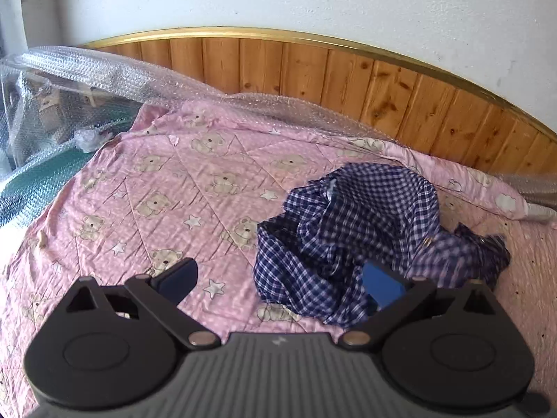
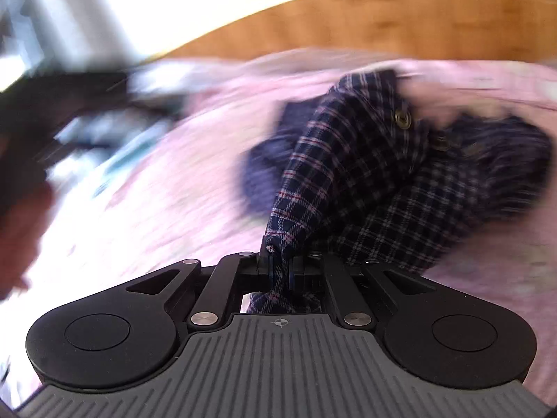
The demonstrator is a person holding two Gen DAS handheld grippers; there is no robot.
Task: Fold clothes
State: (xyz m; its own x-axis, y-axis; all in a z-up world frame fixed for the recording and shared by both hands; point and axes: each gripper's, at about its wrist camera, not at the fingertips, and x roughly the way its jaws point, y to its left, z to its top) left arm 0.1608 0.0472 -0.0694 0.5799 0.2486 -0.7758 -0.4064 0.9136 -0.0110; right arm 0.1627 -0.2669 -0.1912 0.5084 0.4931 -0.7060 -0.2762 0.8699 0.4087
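A navy and white checked shirt (image 1: 348, 230) lies crumpled on the pink teddy-bear quilt (image 1: 156, 191). My left gripper (image 1: 278, 284) is open, low over the quilt; its right finger (image 1: 383, 287) touches the shirt's near edge and its left finger (image 1: 177, 275) is over bare quilt. In the right wrist view my right gripper (image 2: 280, 268) is shut on a fold of the checked shirt (image 2: 383, 174), which stretches away from the jaws. Two buttons (image 2: 402, 118) show on the cloth. This view is motion-blurred.
A wooden headboard (image 1: 348, 76) with a gold rim runs along the far side below a white wall. Bubble wrap (image 1: 87, 69) covers clutter at the far left of the bed. A dark blurred shape (image 2: 34, 122) fills the left of the right wrist view.
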